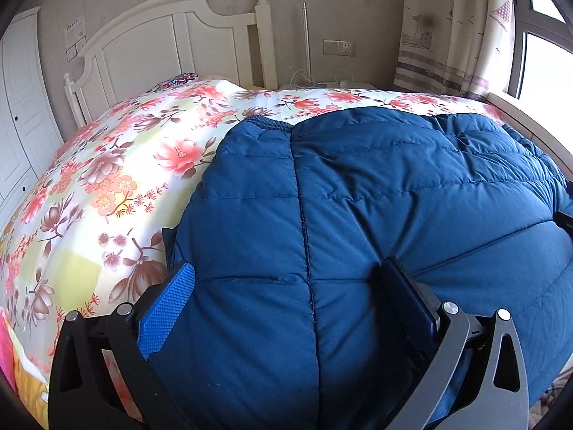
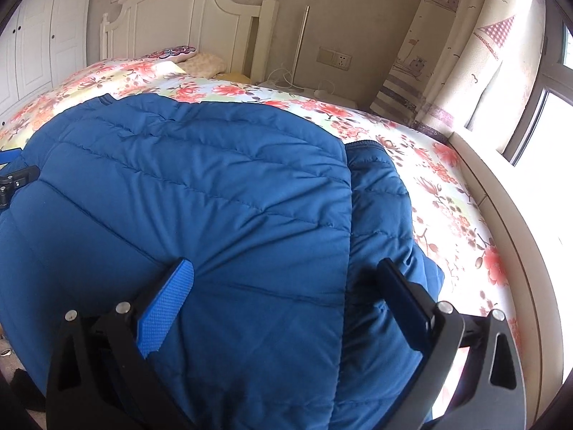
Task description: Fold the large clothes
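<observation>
A large blue quilted down jacket (image 1: 376, 186) lies spread on the flowered bed cover (image 1: 118, 165); it also fills the right wrist view (image 2: 200, 193), with a folded-over panel above a lower layer (image 2: 383, 200). My left gripper (image 1: 286, 276) is open, its fingers straddling the jacket's near left part around a stitched seam. My right gripper (image 2: 286, 276) is open, its fingers straddling the jacket's near right edge where the folded panel ends. The left gripper's side shows at the left edge of the right wrist view (image 2: 14, 175). Whether the pads touch the fabric I cannot tell.
A white headboard (image 1: 172, 36) stands at the far end of the bed. A nightstand with cables (image 1: 322, 84) sits beside it. A curtain (image 1: 447, 28) and a window sill (image 2: 501, 215) run along the right side. White wardrobe doors (image 1: 18, 107) stand at left.
</observation>
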Demonstrator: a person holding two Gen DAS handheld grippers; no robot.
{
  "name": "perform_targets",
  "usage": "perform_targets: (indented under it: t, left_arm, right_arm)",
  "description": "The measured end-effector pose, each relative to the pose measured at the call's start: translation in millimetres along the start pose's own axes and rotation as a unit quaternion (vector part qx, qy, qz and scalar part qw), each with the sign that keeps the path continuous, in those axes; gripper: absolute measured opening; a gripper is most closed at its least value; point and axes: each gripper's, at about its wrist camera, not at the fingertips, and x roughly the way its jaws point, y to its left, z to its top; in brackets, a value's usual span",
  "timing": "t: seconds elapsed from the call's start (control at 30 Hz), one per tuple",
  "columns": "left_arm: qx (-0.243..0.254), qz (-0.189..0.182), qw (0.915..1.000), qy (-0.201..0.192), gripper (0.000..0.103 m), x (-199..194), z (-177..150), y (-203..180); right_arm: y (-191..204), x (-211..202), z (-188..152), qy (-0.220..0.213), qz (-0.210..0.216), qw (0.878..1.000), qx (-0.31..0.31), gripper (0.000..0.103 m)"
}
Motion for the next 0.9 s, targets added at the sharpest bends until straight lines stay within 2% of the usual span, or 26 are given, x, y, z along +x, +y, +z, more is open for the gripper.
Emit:
perform_targets:
  t: [0.13,0.2,0.27,0.3,0.33,0.37,0.4,0.47,0.5,0.57,0.67,0.73,0.8,0.9]
  left_arm:
    - [-0.012,0.012,0.9999,0.000,0.099,-18.3,-1.7,-1.8]
    - [-0.002,-0.005,0.9996,-0.026,0.099,-42.4,-7.6,-9.9]
    - [0.027,0.005,0.9987,-0.044,0.099,-60.8,-16.5,-24.1]
    - [0.038,0.008,0.9984,-0.040,0.099,-61.6,-19.9,-28.8]
    - [0.051,0.014,0.9984,-0.021,0.099,-54.0,-26.2,-33.2]
    - [0.051,0.013,0.9986,-0.004,0.099,-44.8,-31.5,-32.7]
    - [0.042,0.003,0.9991,-0.004,0.099,-40.2,-35.9,-29.5]
    - [0.038,-0.006,0.9992,-0.015,0.099,-38.7,-40.0,-25.6]
    - [0.043,-0.002,0.9990,-0.014,0.099,-39.0,-39.5,-27.0]
    - [0.047,0.002,0.9989,-0.006,0.099,-39.8,-37.0,-27.7]
    - [0.035,0.001,0.9993,-0.009,0.099,-42.0,-38.4,-20.8]
    - [0.029,-0.009,0.9995,-0.012,0.099,-40.8,-41.6,-17.6]
    - [0.031,-0.007,0.9994,-0.011,0.099,-39.8,-41.5,-19.8]
    - [0.039,0.006,0.9992,0.000,0.099,-39.8,-37.9,-24.7]
  right_arm:
    - [11.4,-19.5,1.7,-0.007,-0.039,0.999,-0.010,0.100]
    - [29.4,-40.6,-2.6,-0.037,-0.010,0.999,-0.023,0.100]
    - [55.5,-61.2,-10.8,-0.066,0.027,0.996,-0.045,0.100]
    - [66.8,-65.3,-15.5,-0.068,0.053,0.995,-0.056,0.100]
    - [77.6,-64.6,-20.3,-0.060,0.082,0.993,-0.068,0.100]
    - [85.6,-58.3,-26.6,-0.046,0.097,0.991,-0.074,0.100]
    - [85.0,-51.4,-31.2,-0.042,0.101,0.992,-0.066,0.100]
    - [71.4,-44.2,-33.0,-0.035,0.142,0.989,-0.034,0.100]
    - [66.6,-46.3,-31.0,-0.028,0.148,0.988,-0.029,0.100]
    - [57.8,-58.4,-29.9,-0.034,0.120,0.992,-0.022,0.099]
    - [20.4,-72.7,-43.8,-0.058,0.088,0.994,0.035,0.099]
    - [-6.9,-59.0,-62.6,-0.036,0.070,0.994,0.073,0.099]
    - [-22.1,-55.0,-78.9,-0.045,0.109,0.988,0.098,0.100]
    - [-29.6,-68.6,-80.7,-0.039,0.110,0.988,0.103,0.099]
